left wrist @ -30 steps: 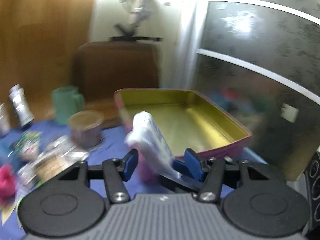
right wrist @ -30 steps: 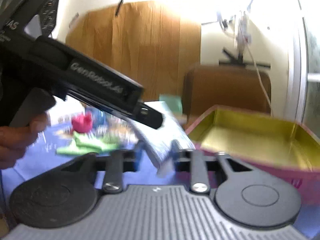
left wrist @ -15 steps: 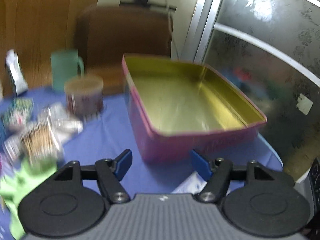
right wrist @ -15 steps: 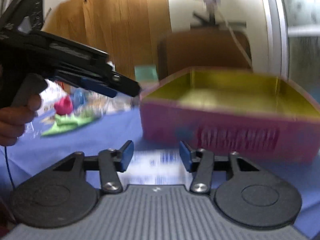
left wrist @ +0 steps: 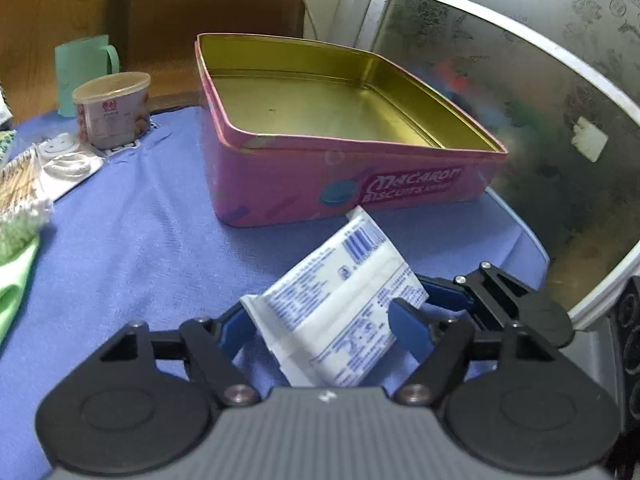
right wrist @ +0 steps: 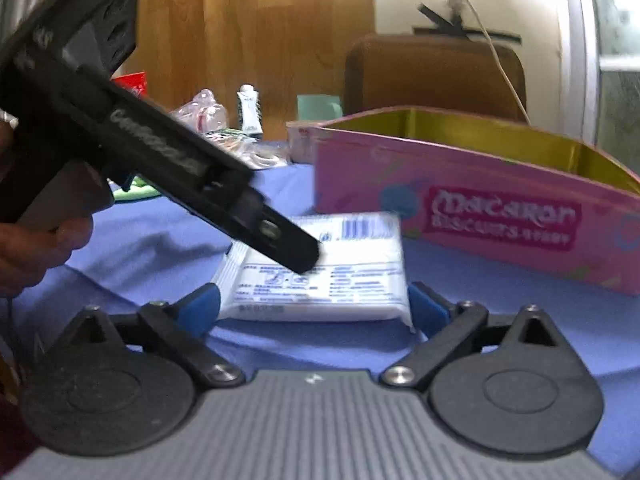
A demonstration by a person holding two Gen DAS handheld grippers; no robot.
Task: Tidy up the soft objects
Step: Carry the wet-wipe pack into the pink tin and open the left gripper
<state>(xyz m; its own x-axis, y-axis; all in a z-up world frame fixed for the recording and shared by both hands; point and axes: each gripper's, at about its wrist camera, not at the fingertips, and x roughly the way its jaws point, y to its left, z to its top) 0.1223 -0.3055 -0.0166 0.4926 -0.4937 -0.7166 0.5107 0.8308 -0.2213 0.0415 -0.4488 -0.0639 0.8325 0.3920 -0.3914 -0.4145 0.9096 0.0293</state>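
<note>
A white packet of tissues point(left wrist: 340, 304) with blue print lies flat on the blue cloth point(left wrist: 140, 240), just in front of the pink biscuit tin point(left wrist: 288, 184). The tin's gold inside is bare. My left gripper point(left wrist: 320, 324) straddles the packet, its jaws opening, the pads close to the packet's sides. My right gripper point(right wrist: 314, 308) faces the packet point(right wrist: 332, 276) from the near side, jaws opening wide with small gaps beside the packet. The left gripper point(right wrist: 298, 254) slants down over the packet's top in the right wrist view. One right finger point(left wrist: 480, 292) shows beside the packet.
Left of the tin stand a lidded snack cup point(left wrist: 112, 114) and a green mug point(left wrist: 82, 68). Small packets point(left wrist: 68, 160), cotton swabs point(left wrist: 20, 184) and a green cloth point(left wrist: 16, 276) lie at the left. A brown chair point(left wrist: 208, 8) stands behind; a patterned glass door point(left wrist: 520, 100) borders the right.
A second ago both grippers held the packet in the air near the tin. Both have come down and spread their jaws, and the packet now rests on the cloth.
</note>
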